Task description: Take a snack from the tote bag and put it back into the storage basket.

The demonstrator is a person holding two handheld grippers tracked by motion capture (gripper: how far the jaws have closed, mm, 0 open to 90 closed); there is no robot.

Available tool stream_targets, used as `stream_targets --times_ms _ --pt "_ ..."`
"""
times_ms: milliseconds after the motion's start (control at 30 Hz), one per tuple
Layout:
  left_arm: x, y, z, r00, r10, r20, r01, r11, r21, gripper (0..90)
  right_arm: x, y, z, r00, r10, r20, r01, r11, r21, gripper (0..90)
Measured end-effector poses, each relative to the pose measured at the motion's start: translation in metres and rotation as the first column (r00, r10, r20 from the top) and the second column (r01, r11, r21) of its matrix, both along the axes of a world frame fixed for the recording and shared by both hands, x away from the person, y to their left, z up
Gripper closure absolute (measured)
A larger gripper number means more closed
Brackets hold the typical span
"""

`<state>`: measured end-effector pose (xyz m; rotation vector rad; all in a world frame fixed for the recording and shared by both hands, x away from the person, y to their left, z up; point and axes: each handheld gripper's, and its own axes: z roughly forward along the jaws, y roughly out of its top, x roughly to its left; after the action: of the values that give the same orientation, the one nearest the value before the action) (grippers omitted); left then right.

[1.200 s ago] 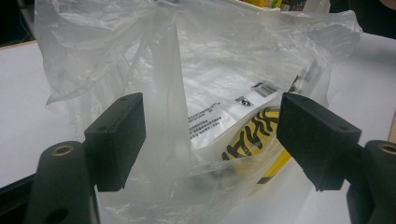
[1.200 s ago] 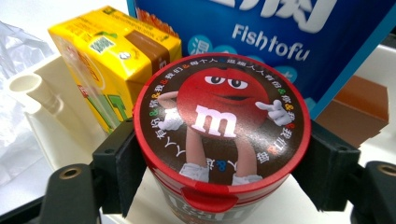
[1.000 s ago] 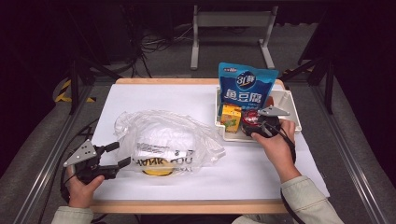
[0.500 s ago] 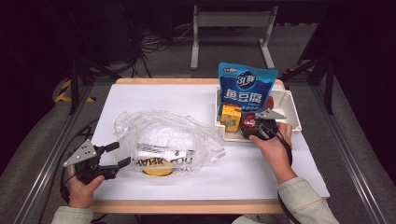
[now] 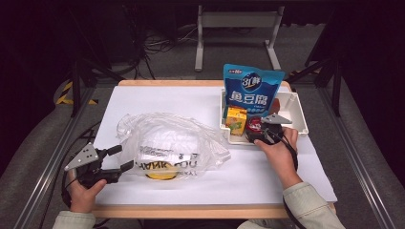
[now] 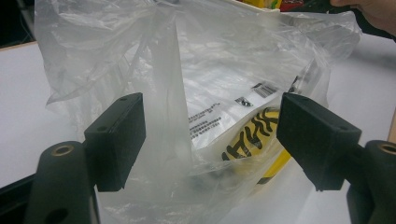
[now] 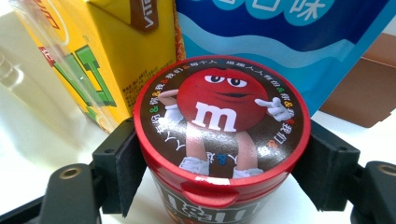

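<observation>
A crumpled clear plastic bag (image 5: 167, 143) lies left of centre on the white table, with a printed label and a yellow item (image 6: 261, 135) inside it. My left gripper (image 5: 119, 160) is open at the bag's near-left edge, and a fold of the bag (image 6: 168, 93) stands between its jaws. In the white tray (image 5: 296, 107) stands a red M&M's can (image 7: 219, 112). My right gripper (image 5: 255, 131) is shut on it, with a pad pressed against each side just under the lid.
A yellow drink carton (image 5: 236, 119) and a tall blue pouch (image 5: 252, 93) stand in the tray right behind the can. A brown box (image 7: 369, 93) lies beyond the pouch. White table (image 5: 157, 100) stretches behind the bag and in front of the tray.
My right gripper has shifted a little left and nearer inside the tray and settled around the red can. The left gripper and the bag have stayed put.
</observation>
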<state>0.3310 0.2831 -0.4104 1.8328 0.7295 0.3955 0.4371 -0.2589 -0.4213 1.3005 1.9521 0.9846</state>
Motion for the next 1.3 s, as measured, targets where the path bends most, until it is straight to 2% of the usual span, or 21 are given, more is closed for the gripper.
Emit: stream_targets --times_ms 400,667,833,1000,1200,1300 --pt "0.0 0.0 0.0 1.0 -0.001 0.0 0.001 1.0 0.0 24.8 -0.002 0.001 -0.002 0.9994 -0.033 0.011 0.033 0.999 0.02 25.5" --pt "0.0 0.0 0.0 1.0 0.0 -0.001 0.0 1.0 0.002 24.8 -0.001 -0.002 -0.002 0.9995 -0.033 -0.001 0.033 0.998 0.045 25.2" --pt "-0.001 0.001 0.0 1.0 0.004 -0.003 -0.004 1.0 0.001 24.8 0.0 -0.004 -0.001 0.9998 -0.017 0.005 0.017 0.999 0.046 17.9" --pt "-0.001 0.0 0.0 1.0 0.002 -0.003 -0.002 1.0 -0.001 24.8 -0.003 -0.003 0.007 0.9993 -0.008 0.037 0.006 0.999 0.041 12.3" --pt "-0.001 -0.001 -0.001 1.0 0.002 -0.005 -0.002 1.0 0.001 24.8 -0.009 -0.005 0.021 0.9974 0.012 0.071 -0.014 1.0 0.028 10.6" --pt "-0.001 -0.001 -0.001 1.0 0.003 -0.006 -0.003 1.0 0.001 24.8 -0.015 -0.006 0.034 0.9947 0.034 0.097 -0.038 0.998 0.048 10.0"
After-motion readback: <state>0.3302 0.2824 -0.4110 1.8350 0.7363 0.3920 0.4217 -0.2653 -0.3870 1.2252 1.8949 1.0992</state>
